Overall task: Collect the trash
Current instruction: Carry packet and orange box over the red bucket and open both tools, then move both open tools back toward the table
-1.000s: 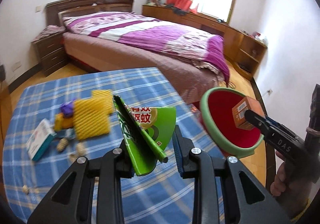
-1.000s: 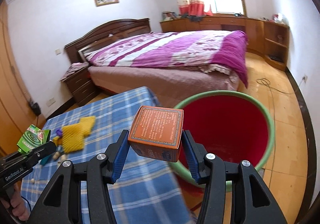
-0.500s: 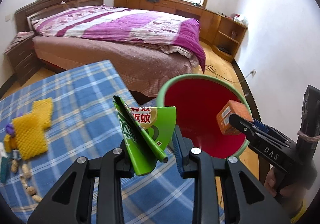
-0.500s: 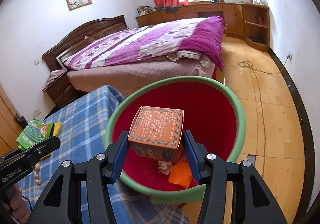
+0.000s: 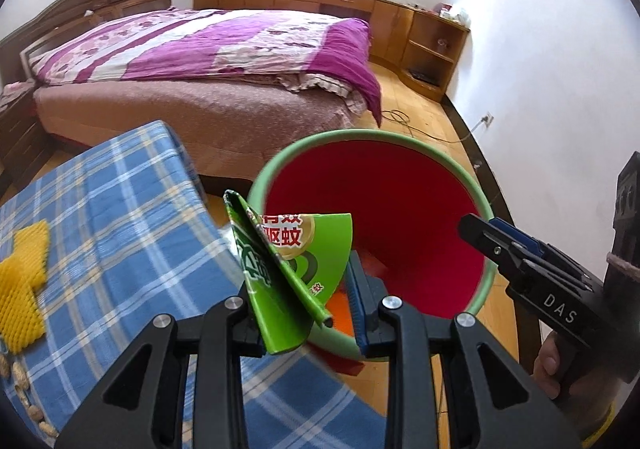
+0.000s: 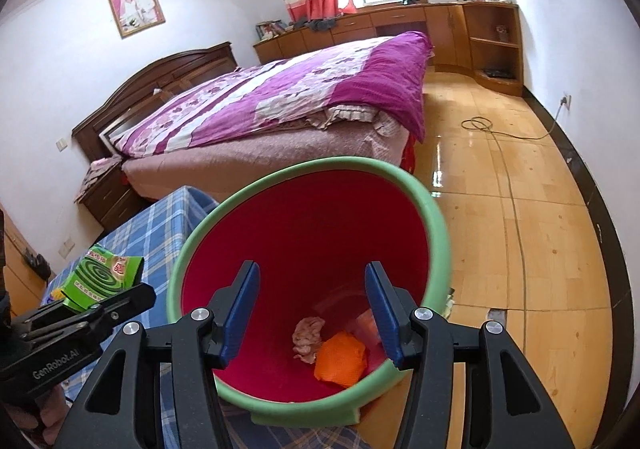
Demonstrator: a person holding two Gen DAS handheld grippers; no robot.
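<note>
My left gripper is shut on a flattened green mosquito-coil box and holds it at the near rim of the red bin with a green rim. The box also shows in the right wrist view. My right gripper is open and empty over the mouth of the bin. In the bin lie an orange item, a crumpled pinkish wad and a blurred orange box.
The table with a blue plaid cloth is on the left, with yellow foam netting and peanuts on it. A bed stands behind it. A cable lies on the wooden floor.
My right gripper opened and the orange box dropped into the bin. Both grippers moved closer over the bin; the left still holds the green box.
</note>
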